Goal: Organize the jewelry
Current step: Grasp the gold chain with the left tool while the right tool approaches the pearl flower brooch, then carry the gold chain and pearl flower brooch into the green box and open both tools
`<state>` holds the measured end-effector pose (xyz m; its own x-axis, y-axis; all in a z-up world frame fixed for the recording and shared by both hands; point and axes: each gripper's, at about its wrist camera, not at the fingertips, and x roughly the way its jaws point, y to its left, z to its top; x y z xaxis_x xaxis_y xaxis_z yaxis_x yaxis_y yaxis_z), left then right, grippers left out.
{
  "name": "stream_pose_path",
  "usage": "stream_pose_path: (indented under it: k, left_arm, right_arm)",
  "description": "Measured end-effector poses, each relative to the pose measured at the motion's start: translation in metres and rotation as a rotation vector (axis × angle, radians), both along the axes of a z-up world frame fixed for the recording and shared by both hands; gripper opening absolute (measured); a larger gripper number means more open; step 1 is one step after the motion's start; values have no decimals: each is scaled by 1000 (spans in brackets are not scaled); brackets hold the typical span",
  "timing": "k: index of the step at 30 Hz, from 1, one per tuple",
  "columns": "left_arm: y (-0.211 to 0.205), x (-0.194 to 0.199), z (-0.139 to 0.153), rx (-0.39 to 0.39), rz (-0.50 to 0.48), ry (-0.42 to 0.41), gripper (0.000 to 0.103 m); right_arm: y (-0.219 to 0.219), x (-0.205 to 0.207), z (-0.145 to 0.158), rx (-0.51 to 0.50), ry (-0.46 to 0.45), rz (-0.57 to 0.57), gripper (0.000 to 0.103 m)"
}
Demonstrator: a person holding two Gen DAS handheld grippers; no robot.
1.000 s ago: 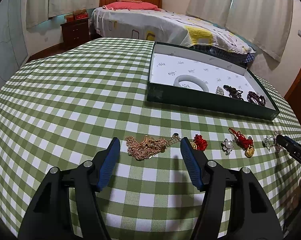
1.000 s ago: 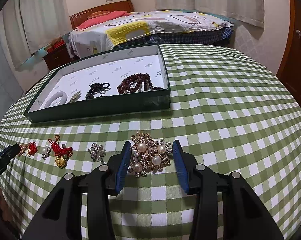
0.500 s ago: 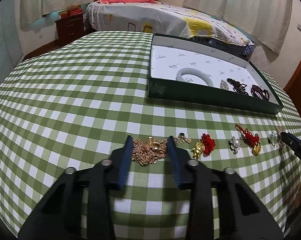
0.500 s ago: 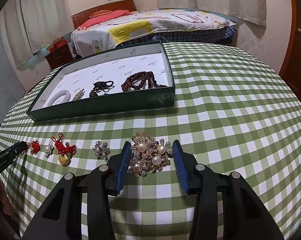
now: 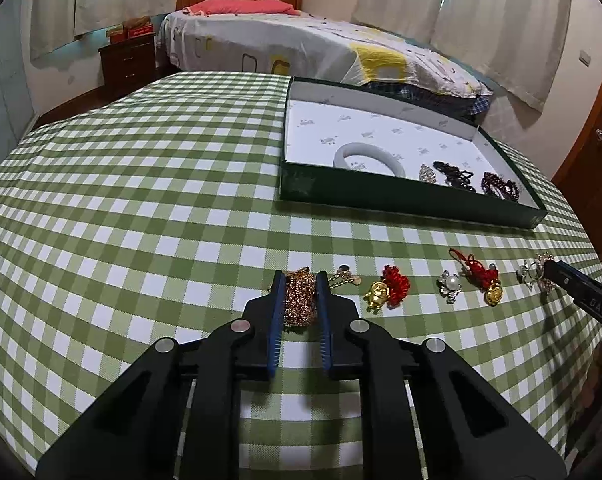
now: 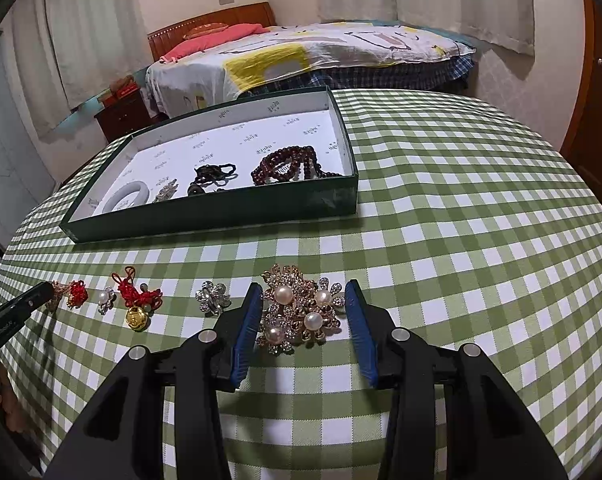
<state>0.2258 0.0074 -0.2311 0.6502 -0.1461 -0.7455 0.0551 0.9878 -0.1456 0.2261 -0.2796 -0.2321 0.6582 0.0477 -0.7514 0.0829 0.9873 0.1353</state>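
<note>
My left gripper (image 5: 299,280) is shut on a bunched gold chain necklace (image 5: 299,299) on the green checked tablecloth. My right gripper (image 6: 302,295) is open, its blue pads either side of a gold pearl brooch (image 6: 301,310) without squeezing it. Between them lie a red knot with a gold charm (image 5: 387,288), a small pearl brooch (image 5: 449,285), a red cord with a gold lock (image 5: 483,278) and a silver flower brooch (image 6: 213,298). The green tray (image 5: 401,198) behind holds a white bangle (image 5: 369,159), a dark bead bracelet (image 6: 289,166) and other pieces.
The table edge curves away on the near side in both views. A bed (image 5: 301,46) and a wooden nightstand (image 5: 127,62) stand beyond the table. A wooden door (image 6: 597,92) is at the far right.
My left gripper has moved forward over the gold necklace and closed on it, bunching the chain. My right gripper has stayed open around the pearl brooch.
</note>
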Motion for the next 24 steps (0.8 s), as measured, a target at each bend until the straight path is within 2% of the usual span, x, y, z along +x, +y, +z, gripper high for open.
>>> stream_pose_path:
  k: [11, 14, 24]
  left_arm:
    - [-3, -8, 29, -12, -5, -85, 15]
    - [-4, -10, 41, -21, -5, -115, 15]
    - [-13, -15, 108, -66, -37, -275, 15]
  right_arm:
    - [5, -7, 16, 10, -55, 21, 42]
    - [7, -9, 28, 13, -83, 24, 42]
    - [14, -12, 84, 10, -224, 46, 42]
